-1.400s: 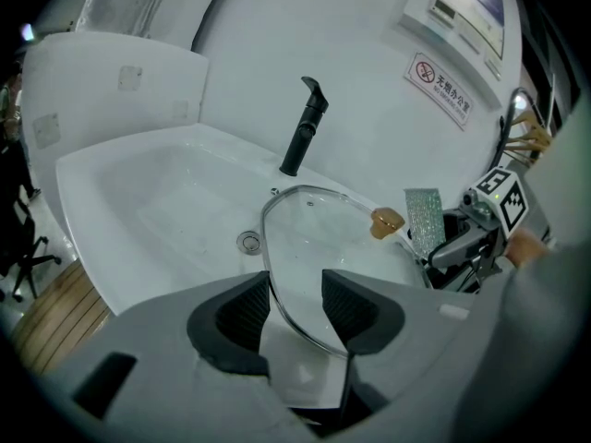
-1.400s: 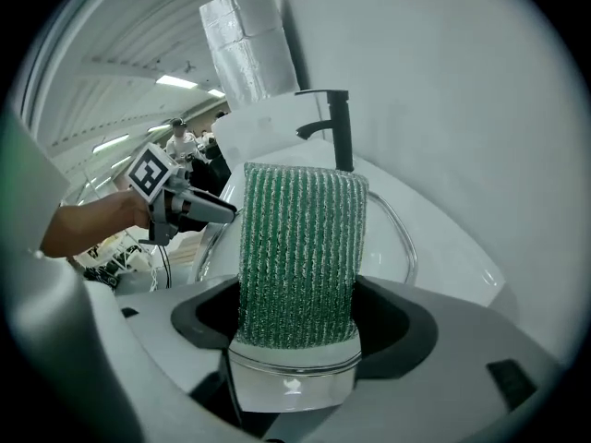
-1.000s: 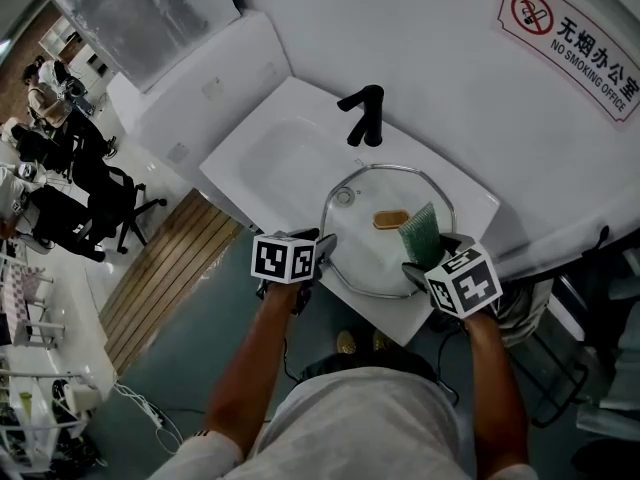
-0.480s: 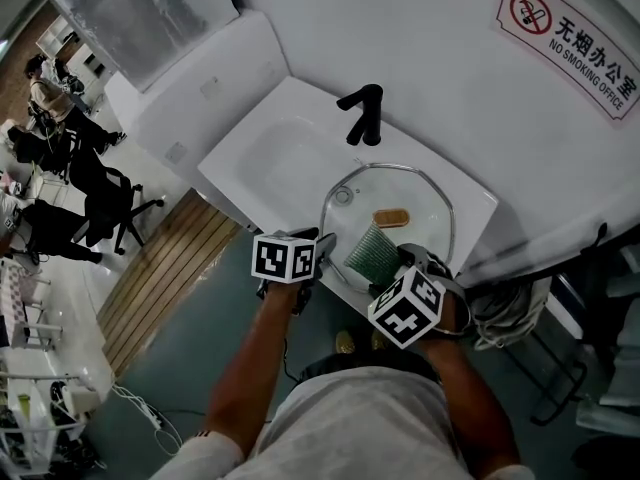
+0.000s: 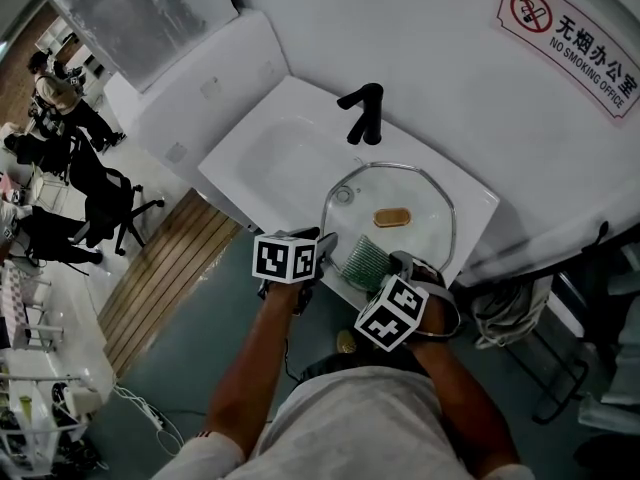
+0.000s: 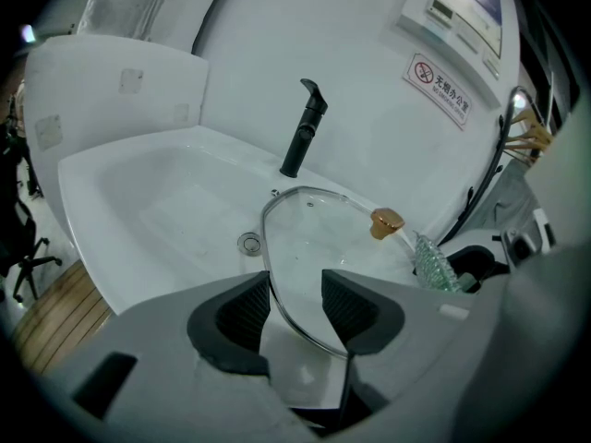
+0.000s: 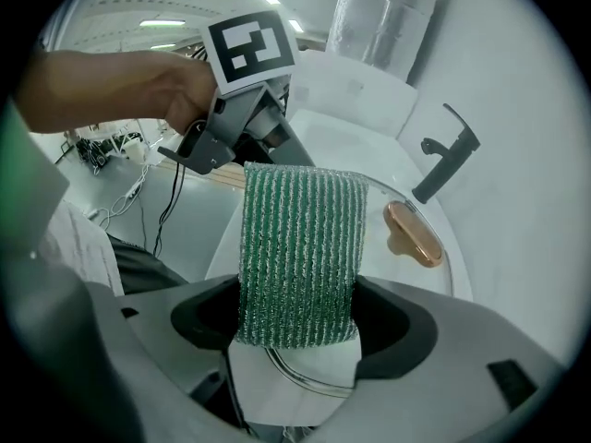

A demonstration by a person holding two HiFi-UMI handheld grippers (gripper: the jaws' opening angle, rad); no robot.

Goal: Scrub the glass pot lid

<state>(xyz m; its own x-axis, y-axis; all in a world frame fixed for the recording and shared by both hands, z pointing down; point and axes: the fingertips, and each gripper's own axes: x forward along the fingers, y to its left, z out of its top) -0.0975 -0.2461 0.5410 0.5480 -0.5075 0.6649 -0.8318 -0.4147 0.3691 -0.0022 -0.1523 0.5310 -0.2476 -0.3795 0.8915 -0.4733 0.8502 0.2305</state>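
Both grippers at the glass pot lid (image 5: 400, 193) over the white sink (image 5: 262, 158).

The left gripper (image 5: 325, 251) pinches the lid's metal rim between its dark ribbed pads, and the glass spreads away ahead of it and to its right, tilted over the basin. The lid's copper-coloured knob (image 5: 391, 217) sits beyond the left gripper's tips, and a black faucet (image 5: 365, 113) stands further on. The right gripper (image 5: 388, 273) has its jaws closed on a green scouring pad (image 5: 362, 260), which sticks out forward from the jaws and lies against the lid's near part, just beside the left gripper. From the right gripper, the knob lies ahead and to the right of the pad.
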